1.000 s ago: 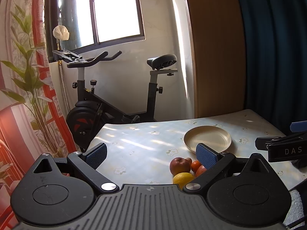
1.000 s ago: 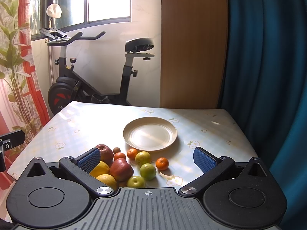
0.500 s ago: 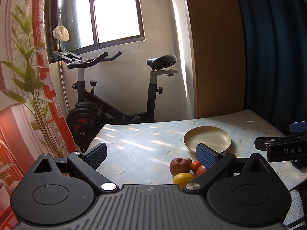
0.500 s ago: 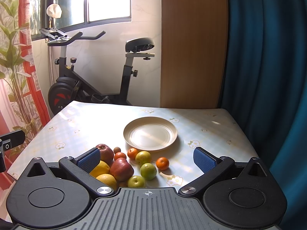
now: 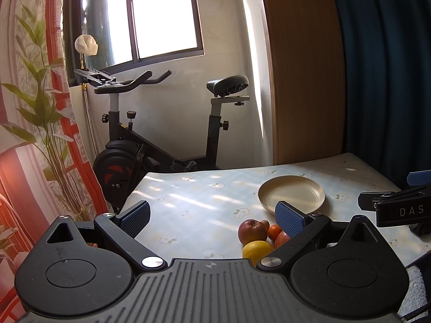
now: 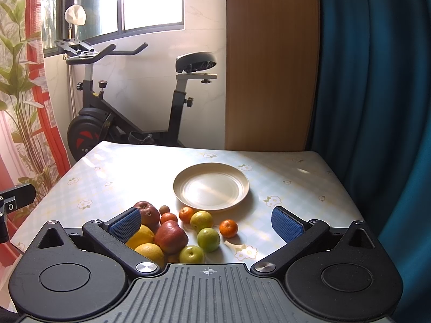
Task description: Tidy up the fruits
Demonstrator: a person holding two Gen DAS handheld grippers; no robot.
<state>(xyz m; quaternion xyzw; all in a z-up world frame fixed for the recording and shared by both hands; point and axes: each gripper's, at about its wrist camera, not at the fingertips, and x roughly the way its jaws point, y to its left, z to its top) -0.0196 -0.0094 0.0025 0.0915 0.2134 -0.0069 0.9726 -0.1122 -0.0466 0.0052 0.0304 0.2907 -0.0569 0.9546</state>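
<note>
I held both claws wide apart and empty above the tabletop (image 6: pixel 296 172): the right claw (image 6: pixel 206 222) over the fruits (image 6: pixel 186 231) (apples, oranges, limes), heaped beside the bare plate (image 6: pixel 211 185); the left claw (image 5: pixel 212 216) hung off to their left.

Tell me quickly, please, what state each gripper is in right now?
Left gripper: open, holding nothing.
Right gripper: open, holding nothing, above the fruit.
</note>
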